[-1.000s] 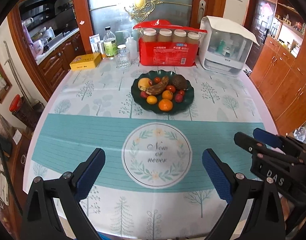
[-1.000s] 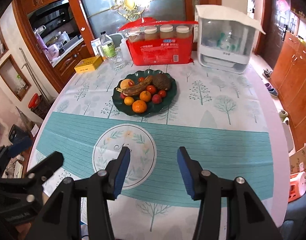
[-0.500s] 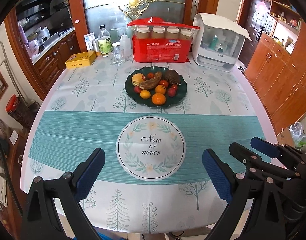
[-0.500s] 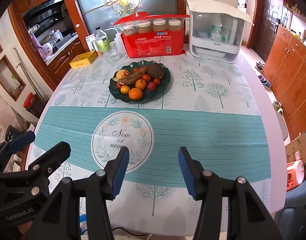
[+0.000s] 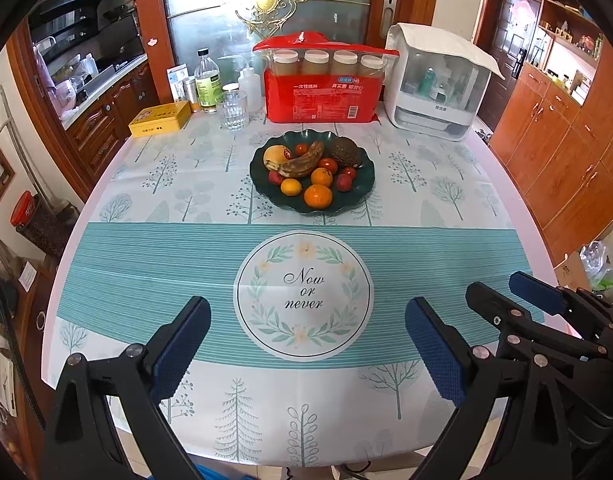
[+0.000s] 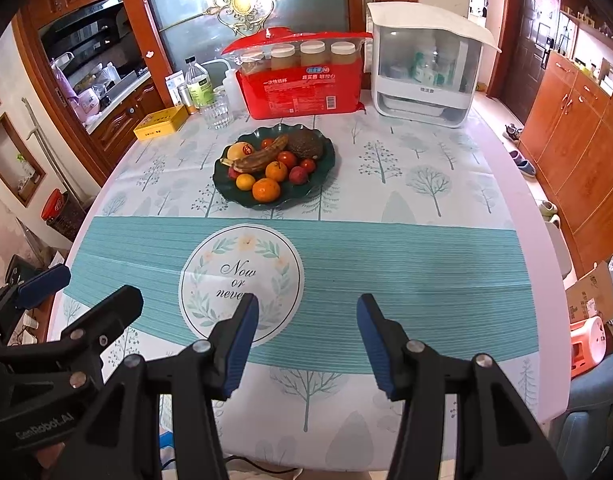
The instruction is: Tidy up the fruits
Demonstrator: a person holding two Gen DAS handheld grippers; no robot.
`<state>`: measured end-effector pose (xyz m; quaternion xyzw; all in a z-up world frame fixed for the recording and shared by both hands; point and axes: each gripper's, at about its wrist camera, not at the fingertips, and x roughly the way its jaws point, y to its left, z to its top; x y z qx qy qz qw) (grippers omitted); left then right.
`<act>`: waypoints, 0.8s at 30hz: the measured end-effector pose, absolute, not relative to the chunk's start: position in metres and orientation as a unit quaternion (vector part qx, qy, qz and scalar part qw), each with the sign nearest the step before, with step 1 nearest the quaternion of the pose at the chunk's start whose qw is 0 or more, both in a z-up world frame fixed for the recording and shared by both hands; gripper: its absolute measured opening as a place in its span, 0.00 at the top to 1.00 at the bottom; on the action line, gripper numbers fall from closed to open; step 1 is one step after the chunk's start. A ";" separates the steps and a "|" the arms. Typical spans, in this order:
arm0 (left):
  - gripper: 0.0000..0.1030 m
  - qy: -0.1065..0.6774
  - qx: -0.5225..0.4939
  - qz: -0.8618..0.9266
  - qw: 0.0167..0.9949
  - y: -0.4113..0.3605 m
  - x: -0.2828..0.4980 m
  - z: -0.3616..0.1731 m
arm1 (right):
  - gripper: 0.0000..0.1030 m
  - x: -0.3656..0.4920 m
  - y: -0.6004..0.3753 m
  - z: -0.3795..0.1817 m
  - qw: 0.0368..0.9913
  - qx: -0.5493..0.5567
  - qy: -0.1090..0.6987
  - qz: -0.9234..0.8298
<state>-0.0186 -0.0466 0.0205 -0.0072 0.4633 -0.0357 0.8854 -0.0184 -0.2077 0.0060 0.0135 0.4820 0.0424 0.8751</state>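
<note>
Left wrist view — both grippers hang over the table's near edge, nothing held.
The left gripper (image 5: 306, 344) gapes wide, the right gripper (image 6: 306, 340) narrower; the fruits (image 5: 306, 168) lie on a plate (image 5: 366, 184) toward the far edge — well apart.
</note>
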 end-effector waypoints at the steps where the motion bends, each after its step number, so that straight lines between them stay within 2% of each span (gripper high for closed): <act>1: 0.06 0.464 -0.007 -0.035 0.885 -0.046 -0.019 0.020 | 0.50 -0.019 -0.207 0.006 0.876 0.013 0.481 0.042; 24: 0.06 0.477 -0.004 -0.028 0.878 -0.035 0.000 0.010 | 0.50 -0.011 -0.200 0.004 0.875 0.011 0.482 0.043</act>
